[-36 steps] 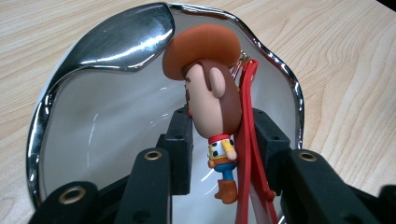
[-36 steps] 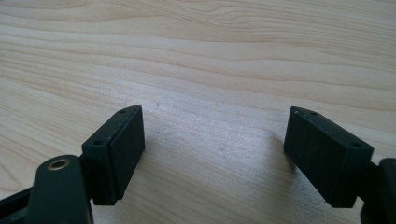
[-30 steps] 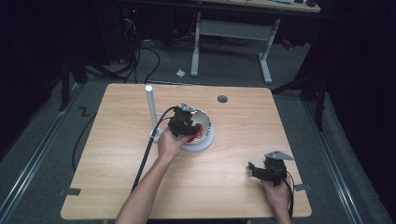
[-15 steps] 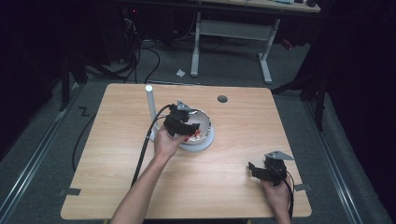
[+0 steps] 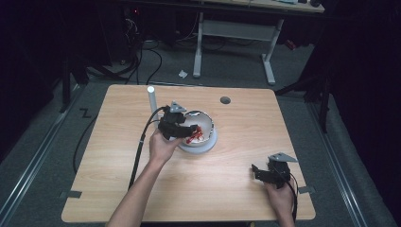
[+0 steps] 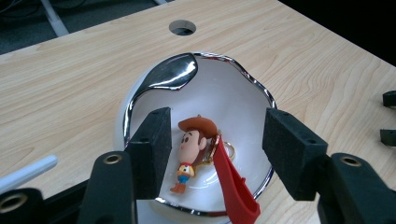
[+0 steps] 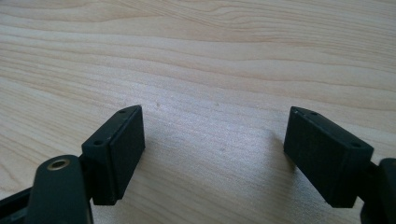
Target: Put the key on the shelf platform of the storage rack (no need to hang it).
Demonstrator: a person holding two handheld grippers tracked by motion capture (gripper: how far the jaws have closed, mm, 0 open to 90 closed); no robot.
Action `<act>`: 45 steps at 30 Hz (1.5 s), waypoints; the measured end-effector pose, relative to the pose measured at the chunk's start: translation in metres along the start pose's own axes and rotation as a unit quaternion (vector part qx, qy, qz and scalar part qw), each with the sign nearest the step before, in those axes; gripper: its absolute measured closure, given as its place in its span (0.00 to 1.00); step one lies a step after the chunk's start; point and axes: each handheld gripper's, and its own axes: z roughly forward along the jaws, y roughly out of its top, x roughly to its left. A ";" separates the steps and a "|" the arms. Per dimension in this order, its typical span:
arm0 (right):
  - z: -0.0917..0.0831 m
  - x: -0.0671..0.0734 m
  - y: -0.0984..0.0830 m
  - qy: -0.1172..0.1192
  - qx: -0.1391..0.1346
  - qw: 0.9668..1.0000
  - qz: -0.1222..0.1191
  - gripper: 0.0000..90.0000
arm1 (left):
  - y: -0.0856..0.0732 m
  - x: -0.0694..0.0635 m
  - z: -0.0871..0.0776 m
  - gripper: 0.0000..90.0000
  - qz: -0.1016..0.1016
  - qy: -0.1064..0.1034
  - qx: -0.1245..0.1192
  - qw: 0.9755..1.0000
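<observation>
Wood-grain table [image 5: 118, 156], pale, carrying every item listed below.

Item 1: white post [image 5: 151, 97], upright, beyond and to the left of my left gripper [image 5: 185, 128].

Item 2: my left gripper [image 6: 212, 144], held in my left hand [image 5: 162, 146], its cable running back along my forearm toward the near table edge. The 2 jaws stand wide apart, gripping nothing, poised over the bowl [image 6: 233, 88], 1 pad to each side of the bowl's inside.

Item 3: bowl [image 5: 208, 124], white inside with a wavy chrome rim, seated on a pale round base [image 5: 210, 144]. It lies directly under my left fingers.

Item 4: cowboy figure keychain [image 6: 191, 149], brown hat, lying on the bowl floor between my left fingers, nearer the left pad, touching neither. Its gold ring and red strap [image 6: 236, 189] trail toward me, the strap crossing over the near rim.

Item 5: round hole [image 5: 225, 100] in the tabletop, beyond the bowl.

Item 6: my right gripper [image 5: 257, 171], in my right hand [image 5: 280, 198], well apart from the bowl near the right front corner. Its jaws [image 7: 212, 154] are spread wide and empty, with bare wood between them.
</observation>
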 end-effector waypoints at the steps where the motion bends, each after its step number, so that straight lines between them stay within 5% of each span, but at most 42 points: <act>1: 0.000 0.000 0.000 0.000 0.000 1.000 0.000 0.23 | 0.000 0.001 -0.002 0.47 0.000 0.001 -0.001 1.000; 45: 0.000 0.000 0.000 0.000 0.000 1.000 0.000 0.23 | -0.031 0.029 -0.083 0.44 -0.033 0.025 -0.044 0.998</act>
